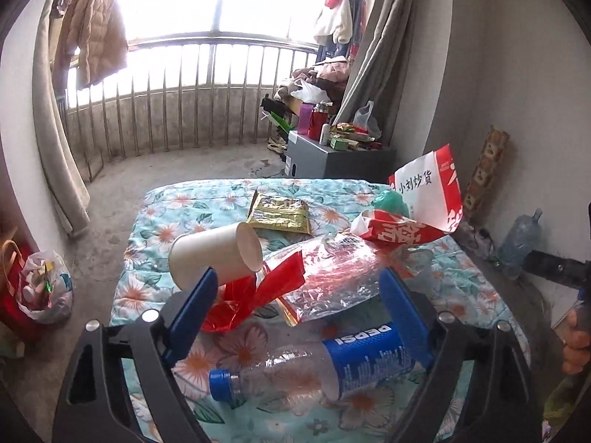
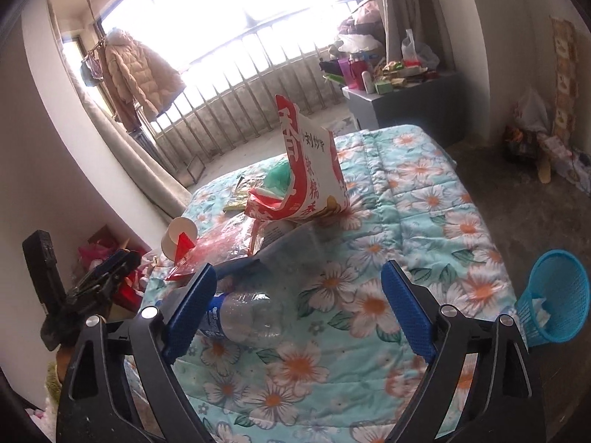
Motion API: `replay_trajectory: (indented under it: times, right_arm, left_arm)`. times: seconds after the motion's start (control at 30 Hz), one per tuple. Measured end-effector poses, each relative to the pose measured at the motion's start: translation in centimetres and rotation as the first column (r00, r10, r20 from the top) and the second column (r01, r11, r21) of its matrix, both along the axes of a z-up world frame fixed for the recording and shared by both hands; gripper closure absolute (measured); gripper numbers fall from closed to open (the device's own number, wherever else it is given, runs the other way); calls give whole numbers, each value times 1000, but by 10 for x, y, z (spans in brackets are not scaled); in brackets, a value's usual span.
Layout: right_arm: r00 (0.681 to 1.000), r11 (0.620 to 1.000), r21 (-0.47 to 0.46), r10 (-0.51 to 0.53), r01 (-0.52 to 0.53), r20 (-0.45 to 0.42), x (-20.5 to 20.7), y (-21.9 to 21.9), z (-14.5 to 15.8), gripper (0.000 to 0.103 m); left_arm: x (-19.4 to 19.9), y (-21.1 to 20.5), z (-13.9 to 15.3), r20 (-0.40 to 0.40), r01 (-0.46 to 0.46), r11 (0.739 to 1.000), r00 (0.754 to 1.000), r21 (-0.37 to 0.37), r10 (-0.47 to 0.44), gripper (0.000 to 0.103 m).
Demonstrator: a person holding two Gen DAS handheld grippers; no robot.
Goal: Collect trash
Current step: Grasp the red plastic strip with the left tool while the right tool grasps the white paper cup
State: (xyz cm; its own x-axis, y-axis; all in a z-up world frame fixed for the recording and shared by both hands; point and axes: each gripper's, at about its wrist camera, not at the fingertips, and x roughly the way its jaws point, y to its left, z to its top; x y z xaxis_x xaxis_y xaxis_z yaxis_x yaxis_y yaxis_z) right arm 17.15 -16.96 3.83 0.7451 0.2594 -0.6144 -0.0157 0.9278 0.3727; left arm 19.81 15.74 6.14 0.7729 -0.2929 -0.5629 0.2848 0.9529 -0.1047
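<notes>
A floral quilt [image 1: 221, 203] covers the table, and beyond it a metal railing [image 1: 192, 85] runs under a bright window. A tan puffer jacket [image 1: 98, 26] hangs at the left by a beige curtain [image 1: 55, 147]. At the right, a grey cabinet [image 1: 332, 160] holds bottles and boxes beside a heap of clothes [image 1: 317, 81].

We see a turquoise quilt [image 2: 424, 199] patterned with white-and-orange flowers. The bottle [image 1: 314, 369] wears a blue cap and label; the basket [image 2: 554, 295] is blue.
</notes>
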Motion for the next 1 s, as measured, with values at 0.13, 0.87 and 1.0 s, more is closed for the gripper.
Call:
replay_trajectory:
  times: [0.13,0.87,1.0]
  right_arm:
    - [1000,1000,26,-3,4,-21,8,0,-3,19]
    - [1000,995,101,-2,4,-16,37,-6,17,28]
    - [999,996,84,36,-36,-4,38,6,23,31]
  left_arm:
    - [28,-13,-17,-34,7,996,999,94,-4,31]
    - [55,-10,-57,-147,-41,991,987,127,60,95]
    - [48,-2,-53,-134,-49,995,989,92,61,98]
